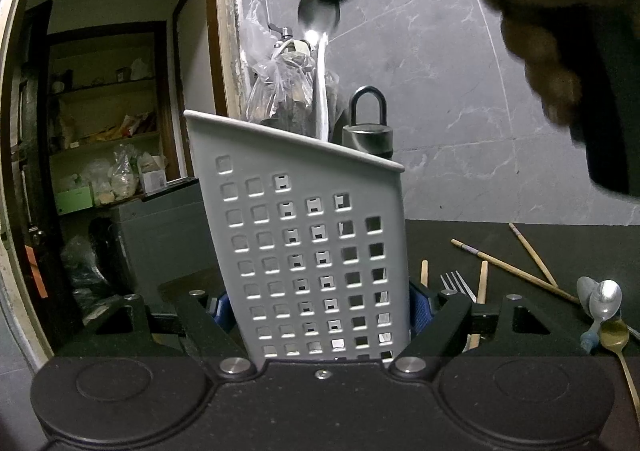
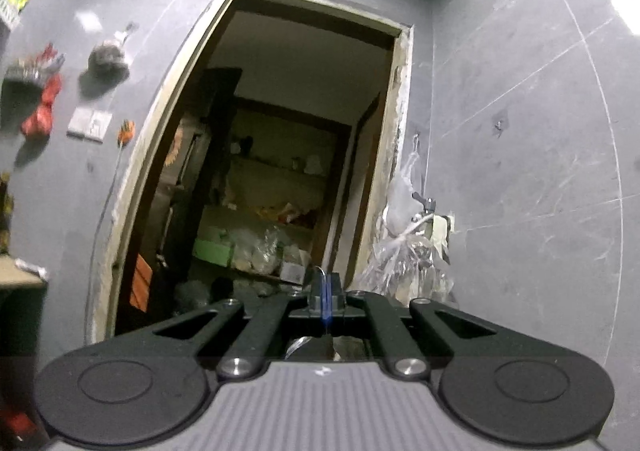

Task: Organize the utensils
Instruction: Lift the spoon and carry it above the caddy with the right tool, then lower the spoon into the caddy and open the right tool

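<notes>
Grey marbled wall tiles back a dark countertop, with an open doorway to a cluttered pantry at its left end. Near the counter's left edge stands a grey perforated utensil holder, upright, its slanted rim open above. The left gripper clamps it, blue pads pressed to both side walls.

To the right of the holder lie loose wooden chopsticks, a fork and several spoons, close together near the gripper's right finger. Behind the holder stands a bottle with a loop handle, just beside a wall tap wrapped in plastic.

Above the holder's rim the right gripper is shut on a metal spoon, its bowl well clear of the rim.
</notes>
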